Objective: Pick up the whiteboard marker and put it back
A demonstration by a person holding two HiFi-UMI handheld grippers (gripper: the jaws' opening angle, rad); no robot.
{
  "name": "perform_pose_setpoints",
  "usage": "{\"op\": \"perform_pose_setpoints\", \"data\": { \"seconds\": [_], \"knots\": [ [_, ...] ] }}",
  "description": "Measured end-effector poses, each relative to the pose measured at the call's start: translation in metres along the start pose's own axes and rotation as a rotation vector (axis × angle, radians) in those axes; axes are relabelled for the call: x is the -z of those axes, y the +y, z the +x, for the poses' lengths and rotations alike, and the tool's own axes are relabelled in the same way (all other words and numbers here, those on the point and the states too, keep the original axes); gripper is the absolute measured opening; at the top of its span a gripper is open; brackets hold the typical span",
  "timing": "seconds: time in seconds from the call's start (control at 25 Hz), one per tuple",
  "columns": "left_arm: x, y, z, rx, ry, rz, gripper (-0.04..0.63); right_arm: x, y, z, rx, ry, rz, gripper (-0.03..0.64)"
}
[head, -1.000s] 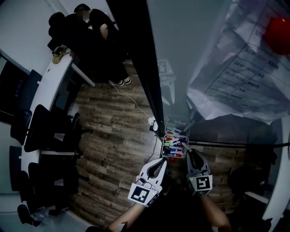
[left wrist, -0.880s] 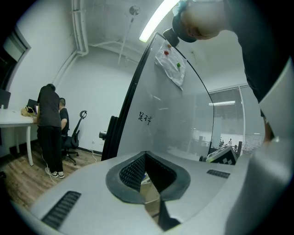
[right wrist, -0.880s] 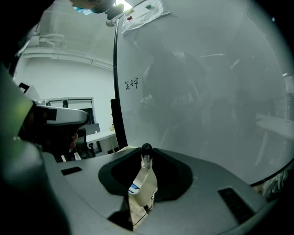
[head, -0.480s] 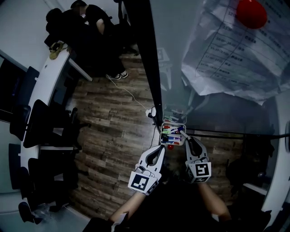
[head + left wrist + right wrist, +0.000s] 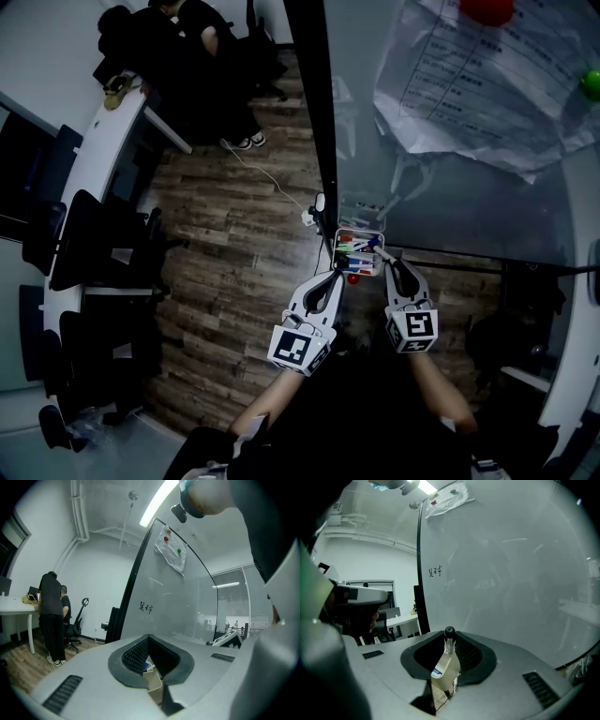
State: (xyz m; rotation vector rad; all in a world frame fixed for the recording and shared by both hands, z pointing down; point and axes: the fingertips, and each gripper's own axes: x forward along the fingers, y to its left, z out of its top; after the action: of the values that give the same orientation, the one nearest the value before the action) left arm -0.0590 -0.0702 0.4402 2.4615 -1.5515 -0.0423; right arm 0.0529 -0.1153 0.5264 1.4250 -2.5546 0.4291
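**Step in hand and materials, left to right (head view unless noted).**

- **Counter** (image 5: 98,155), at 10 o'clock: long, white, smooth, with a curved edge. It plays no part in the task.
- **Floor** (image 5: 234,262): matt wood-grain planks.
- **Left claw** (image 5: 335,278): grey moulded shell with black ribbed pads. Its tips meet and hold nothing, and it idles at 7 o'clock of the tray. In its own view only the tray shows through the hollow between the pads.
- **Tray** (image 5: 337,255): a small, pale, rectangular box fixed at the whiteboard's lower edge. It holds several coloured pens (image 5: 354,253) lying crosswise.
- **Marker** (image 5: 449,633): a slim cylinder with a rounded black cap and a pale barrel. It is pinched at the tips of the right claw and its free end reaches over the tray's 4 o'clock corner.
- **Right claw** (image 5: 388,266): of the same build as the left, closed on the marker, just at 5 o'clock of the tray.
- **Whiteboard** (image 5: 450,206): large, smooth and glossy, with a dark frame along its left edge.
- **Sheet** (image 5: 469,84), at 1 o'clock: crinkled, printed, and pinned to the whiteboard by round magnets.

*Judgement.* The marker is in hand at the tray, so the pick-up is likely done and the return is under way. The next move calls for turning the barrel in line with the pens, lowering it inside the rim, and parting the jaws only once it rests. A smooth round barrel may roll or pivot if it is let go tilted.
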Motion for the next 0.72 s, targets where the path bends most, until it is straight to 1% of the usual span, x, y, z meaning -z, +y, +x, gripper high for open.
{"op": "perform_pose_setpoints", "data": {
  "seconds": [0.72],
  "knots": [
    [-0.010,-0.012,-0.005,0.003,-0.032,0.027,0.006,-0.007,0.001,-0.016,0.001,-0.031,-0.010,0.081]
  ]
}}
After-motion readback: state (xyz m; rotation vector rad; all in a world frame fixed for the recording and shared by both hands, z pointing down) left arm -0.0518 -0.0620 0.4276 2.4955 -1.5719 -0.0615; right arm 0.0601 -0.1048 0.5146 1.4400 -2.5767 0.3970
